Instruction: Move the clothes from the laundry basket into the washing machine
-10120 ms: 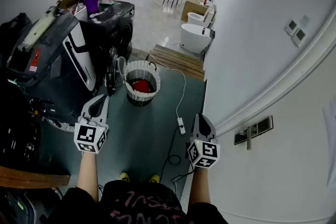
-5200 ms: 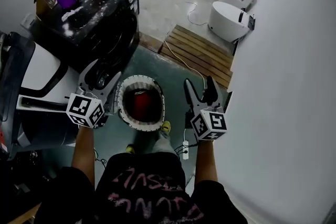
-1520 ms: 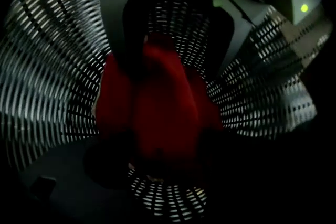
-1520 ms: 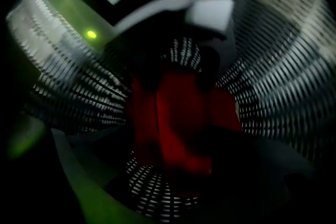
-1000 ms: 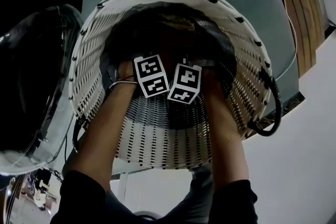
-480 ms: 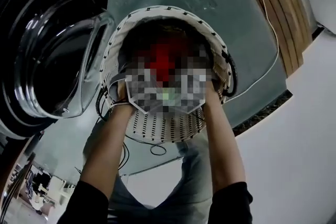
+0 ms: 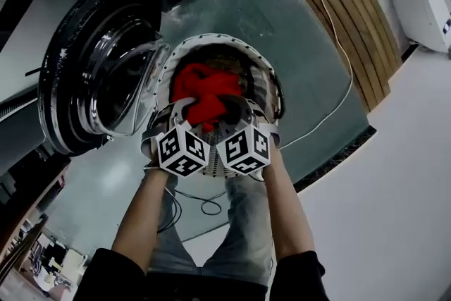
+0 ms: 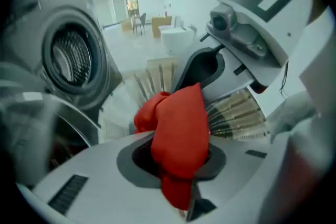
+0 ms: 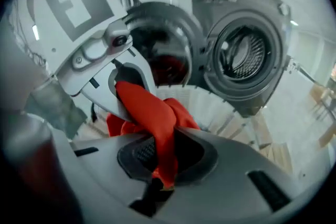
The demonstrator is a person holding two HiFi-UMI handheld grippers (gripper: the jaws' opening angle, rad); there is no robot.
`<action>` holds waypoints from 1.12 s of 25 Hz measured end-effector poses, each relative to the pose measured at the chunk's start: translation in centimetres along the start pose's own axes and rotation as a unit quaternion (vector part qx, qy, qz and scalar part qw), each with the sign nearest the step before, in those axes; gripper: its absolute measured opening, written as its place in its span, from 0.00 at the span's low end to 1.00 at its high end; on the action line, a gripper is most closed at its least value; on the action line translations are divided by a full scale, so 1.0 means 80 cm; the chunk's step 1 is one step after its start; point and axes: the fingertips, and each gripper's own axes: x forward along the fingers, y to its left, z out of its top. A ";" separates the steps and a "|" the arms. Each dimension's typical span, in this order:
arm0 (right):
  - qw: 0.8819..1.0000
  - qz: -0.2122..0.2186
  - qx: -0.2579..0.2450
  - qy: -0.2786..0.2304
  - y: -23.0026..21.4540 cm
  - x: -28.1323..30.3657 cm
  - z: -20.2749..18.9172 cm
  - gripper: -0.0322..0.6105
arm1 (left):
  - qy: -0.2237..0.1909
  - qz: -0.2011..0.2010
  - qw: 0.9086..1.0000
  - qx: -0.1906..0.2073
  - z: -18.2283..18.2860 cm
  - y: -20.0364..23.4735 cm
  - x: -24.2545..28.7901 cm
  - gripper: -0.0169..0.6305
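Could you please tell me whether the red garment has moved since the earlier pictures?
Yes. The red garment has come up from the bottom of the laundry basket, towards its rim.

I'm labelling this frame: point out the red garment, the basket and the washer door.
red garment (image 7: 204,91), head view, bunched middle.
basket (image 7: 220,38), head view, far rim.
washer door (image 7: 113,81), head view, glass.

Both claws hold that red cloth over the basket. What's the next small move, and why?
Probably swing the cloth sideways toward the open drum: the left gripper and right gripper, jaws just tightened, are both shut on it, and it looks clear of the basket.
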 end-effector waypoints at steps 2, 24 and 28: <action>1.000 -0.013 0.008 -0.019 0.001 -0.030 0.027 0.11 | -0.016 0.008 1.000 0.002 0.016 0.002 -0.036 0.18; 0.972 -0.131 -0.111 -0.161 -0.034 -0.396 0.297 0.11 | -0.187 0.160 0.967 0.067 0.255 -0.001 -0.414 0.18; 0.961 -0.157 -0.142 -0.176 -0.037 -0.446 0.347 0.11 | -0.219 0.181 0.954 0.093 0.286 0.007 -0.475 0.18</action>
